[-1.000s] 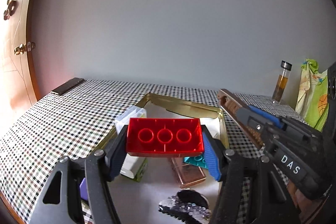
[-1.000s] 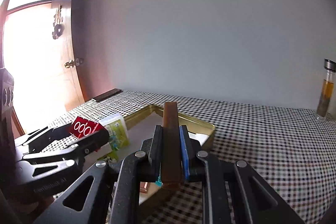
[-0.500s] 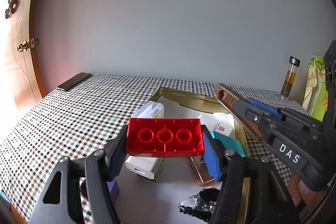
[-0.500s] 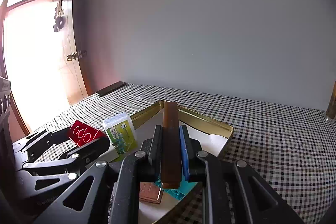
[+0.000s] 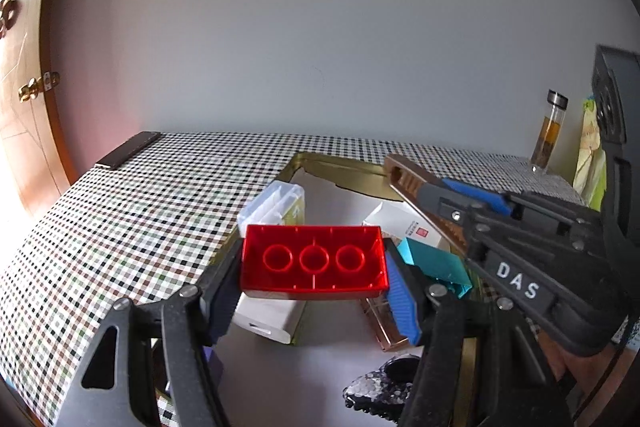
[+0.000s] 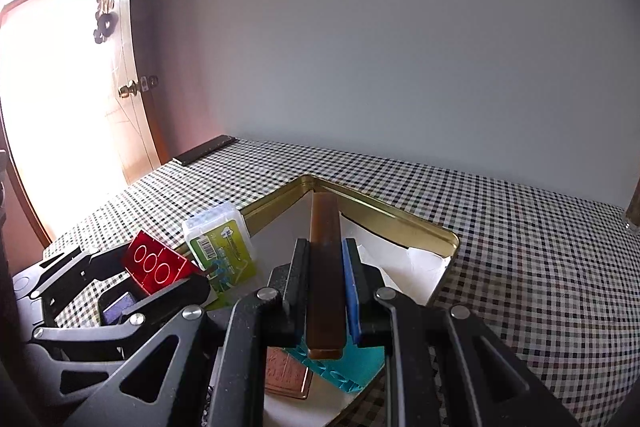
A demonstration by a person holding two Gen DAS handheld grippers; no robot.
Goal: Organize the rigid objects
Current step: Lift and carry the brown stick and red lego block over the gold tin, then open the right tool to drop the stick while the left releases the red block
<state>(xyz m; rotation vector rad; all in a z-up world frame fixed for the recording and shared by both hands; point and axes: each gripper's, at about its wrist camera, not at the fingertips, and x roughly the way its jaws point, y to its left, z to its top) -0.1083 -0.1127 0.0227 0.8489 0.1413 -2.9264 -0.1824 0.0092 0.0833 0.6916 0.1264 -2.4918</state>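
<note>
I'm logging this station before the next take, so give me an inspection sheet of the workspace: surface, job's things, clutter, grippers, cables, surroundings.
Surface: table under a checked cloth.
Job's things: gold tin tray lined with white paper, holding a green-labelled clear box, white box, teal brick, copper-coloured case; red brick and brown bar are in the grippers, above the tray.
Clutter: dark flat bar at the far edge; sequinned dark item near the camera.
Grippers: left gripper shut on the red brick; right gripper shut on the brown bar.
Cables: nothing seen.
Surroundings: grey wall, wooden door, glass bottle.
</note>
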